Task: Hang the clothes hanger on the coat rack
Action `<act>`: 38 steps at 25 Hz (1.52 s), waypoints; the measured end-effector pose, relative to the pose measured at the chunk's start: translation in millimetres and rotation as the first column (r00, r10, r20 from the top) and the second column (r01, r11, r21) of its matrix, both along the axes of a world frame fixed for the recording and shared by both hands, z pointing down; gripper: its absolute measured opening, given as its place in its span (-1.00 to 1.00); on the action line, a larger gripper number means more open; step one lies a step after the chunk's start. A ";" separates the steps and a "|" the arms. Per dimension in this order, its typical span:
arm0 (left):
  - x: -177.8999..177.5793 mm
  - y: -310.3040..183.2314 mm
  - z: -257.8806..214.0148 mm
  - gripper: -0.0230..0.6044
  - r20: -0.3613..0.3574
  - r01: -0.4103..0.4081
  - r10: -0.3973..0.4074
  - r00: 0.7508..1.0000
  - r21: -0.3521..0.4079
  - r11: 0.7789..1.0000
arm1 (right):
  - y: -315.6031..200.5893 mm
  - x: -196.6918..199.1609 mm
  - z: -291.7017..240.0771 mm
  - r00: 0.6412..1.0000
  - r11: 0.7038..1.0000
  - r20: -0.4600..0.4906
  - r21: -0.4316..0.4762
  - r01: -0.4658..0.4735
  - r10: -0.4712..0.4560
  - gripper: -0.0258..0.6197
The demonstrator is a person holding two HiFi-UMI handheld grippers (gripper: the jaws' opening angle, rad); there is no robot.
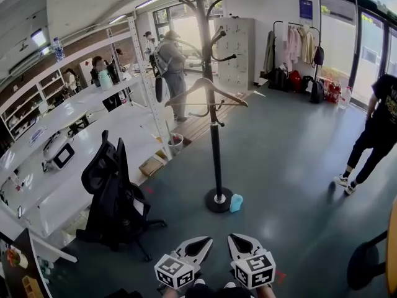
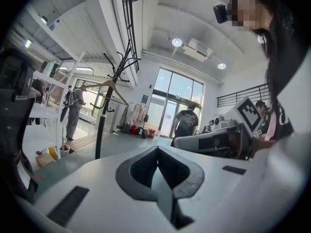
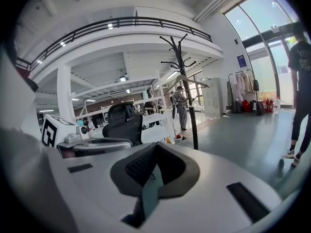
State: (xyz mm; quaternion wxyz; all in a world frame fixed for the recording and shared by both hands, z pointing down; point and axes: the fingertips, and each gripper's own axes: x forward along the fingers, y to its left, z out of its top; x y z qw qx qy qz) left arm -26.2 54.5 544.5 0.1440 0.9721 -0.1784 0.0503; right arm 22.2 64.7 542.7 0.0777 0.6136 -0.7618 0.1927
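Note:
A black coat rack (image 1: 214, 135) stands on the grey floor in the middle of the head view. A wooden clothes hanger (image 1: 208, 93) hangs on one of its arms, level and free of both grippers. At the bottom edge of that view, well short of the rack's base, my left gripper (image 1: 201, 244) and right gripper (image 1: 239, 241) sit side by side, both shut with nothing in them. In the left gripper view the left gripper (image 2: 157, 148) points past the rack (image 2: 101, 125) and hanger (image 2: 111, 86). The right gripper (image 3: 155, 144) has the rack (image 3: 191, 106) and hanger (image 3: 187, 79) ahead of it.
A black office chair (image 1: 115, 197) stands left of the grippers beside white desks and shelving (image 1: 68, 123). A small light-blue object (image 1: 236, 202) lies by the rack's base. One person (image 1: 170, 67) stands behind the rack, another (image 1: 375, 135) at the right. A clothes rail (image 1: 298, 45) stands at the back.

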 end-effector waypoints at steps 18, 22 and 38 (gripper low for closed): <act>-74.9 -19.0 -12.7 -0.93 -0.011 -0.047 0.047 0.999 0.006 0.999 | -12.5 -80.2 -2.6 0.999 0.998 0.005 -0.035 -0.044 0.045 -0.89; -83.0 -23.9 -8.5 -0.93 -0.011 -0.047 0.047 0.999 0.005 0.999 | -14.3 -89.8 2.1 0.999 0.998 -0.006 -0.046 -0.040 0.040 -0.89; -76.5 -27.4 -10.5 -0.93 -0.020 -0.070 0.070 0.997 0.001 0.998 | -16.4 -84.4 4.7 0.998 0.996 -0.015 -0.064 -0.058 0.057 -0.89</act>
